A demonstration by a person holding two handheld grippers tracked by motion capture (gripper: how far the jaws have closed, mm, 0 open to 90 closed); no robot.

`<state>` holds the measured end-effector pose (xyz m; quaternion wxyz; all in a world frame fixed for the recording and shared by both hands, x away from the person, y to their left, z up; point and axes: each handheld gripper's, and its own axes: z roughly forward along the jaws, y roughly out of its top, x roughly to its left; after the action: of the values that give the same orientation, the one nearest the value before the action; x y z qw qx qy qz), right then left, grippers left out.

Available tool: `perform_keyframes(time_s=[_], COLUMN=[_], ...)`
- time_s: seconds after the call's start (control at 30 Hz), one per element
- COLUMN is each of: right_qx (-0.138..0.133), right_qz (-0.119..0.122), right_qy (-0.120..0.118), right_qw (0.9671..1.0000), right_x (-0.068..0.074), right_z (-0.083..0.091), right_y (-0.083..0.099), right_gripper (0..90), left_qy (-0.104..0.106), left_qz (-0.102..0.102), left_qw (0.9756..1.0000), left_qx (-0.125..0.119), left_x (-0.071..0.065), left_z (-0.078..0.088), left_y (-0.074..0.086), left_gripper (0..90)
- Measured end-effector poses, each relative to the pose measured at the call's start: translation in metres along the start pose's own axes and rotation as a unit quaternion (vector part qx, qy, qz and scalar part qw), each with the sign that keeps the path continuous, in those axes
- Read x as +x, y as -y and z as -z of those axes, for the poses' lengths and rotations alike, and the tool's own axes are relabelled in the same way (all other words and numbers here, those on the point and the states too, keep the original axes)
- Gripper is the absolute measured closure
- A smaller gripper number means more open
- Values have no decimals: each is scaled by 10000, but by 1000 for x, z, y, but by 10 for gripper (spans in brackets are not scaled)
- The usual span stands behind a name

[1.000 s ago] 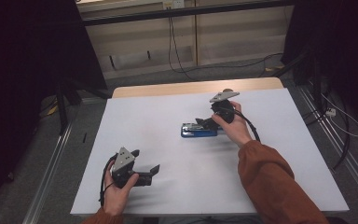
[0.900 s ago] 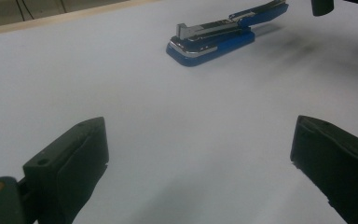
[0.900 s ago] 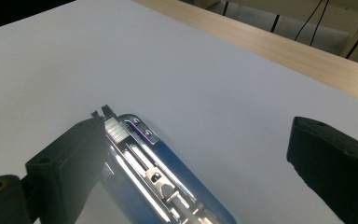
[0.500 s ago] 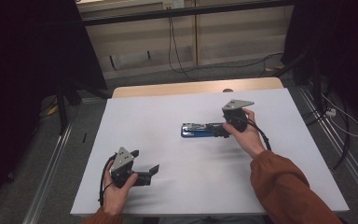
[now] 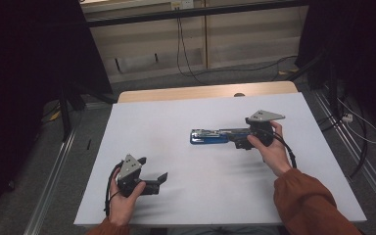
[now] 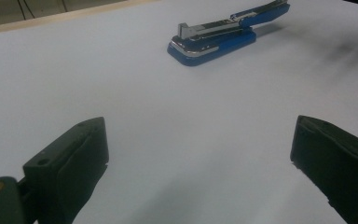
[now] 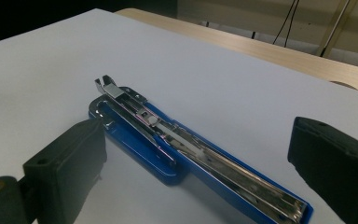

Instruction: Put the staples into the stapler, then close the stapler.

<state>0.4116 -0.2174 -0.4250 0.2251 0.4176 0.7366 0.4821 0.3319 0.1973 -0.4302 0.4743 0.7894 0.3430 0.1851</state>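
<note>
A blue stapler (image 5: 210, 136) with a chrome magazine lies opened out lengthwise on the white table (image 5: 176, 112), right of centre. My right gripper (image 5: 240, 140) sits at its right end, pointing left along it. In the right gripper view the stapler (image 7: 168, 140) runs between the wide-apart jaws, and the right gripper (image 7: 198, 154) is open and not gripping it. My left gripper (image 5: 159, 181) rests near the front left of the table, open with nothing in it. In the left gripper view, the left gripper (image 6: 198, 154) faces the stapler (image 6: 214, 39) far ahead.
A wooden strip (image 5: 200, 93) borders the table's far edge. Metal rails (image 5: 54, 181) run along the floor on both sides, and cables (image 5: 352, 142) trail at the right. Bare white tabletop lies between the two grippers.
My right gripper has slid to the right and slightly nearer, from above the stapler's middle to its right end, uncovering more of the stapler. The left gripper has stayed put.
</note>
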Motion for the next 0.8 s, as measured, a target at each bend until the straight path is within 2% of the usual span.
perform_keyframes(time_s=[0.23,0.37,0.43,0.47,0.63,0.7,0.8], right_qx=[-61,-85,-98,-106,-106,-127,-147], right_qz=[-51,-85,-88,-91,-73,12,-32], right_qy=[153,211,228,252,284,293,321], right_qw=[9999,9997,9997,9996,9995,9995,9994], right_x=[-8,-11,-12,-12,-13,-14,-14], right_z=[16,21,24,25,33,36,38], right_y=[7,10,11,11,14,16,20], right_gripper=[43,39,37,36,34,31,30], left_qy=[-23,-9,33,23,12,44,75], left_qz=[18,-87,15,-28,134,100,96], left_qw=[10000,10000,10000,10000,9999,9999,9999], left_qx=[-30,-41,-14,33,-13,4,-5], left_x=[0,-2,-1,1,3,3,1], left_z=[1,1,-1,-1,-2,-2,-5], left_y=[0,-2,0,0,0,-1,-3], left_gripper=[43,43,43,43,47,49,52])
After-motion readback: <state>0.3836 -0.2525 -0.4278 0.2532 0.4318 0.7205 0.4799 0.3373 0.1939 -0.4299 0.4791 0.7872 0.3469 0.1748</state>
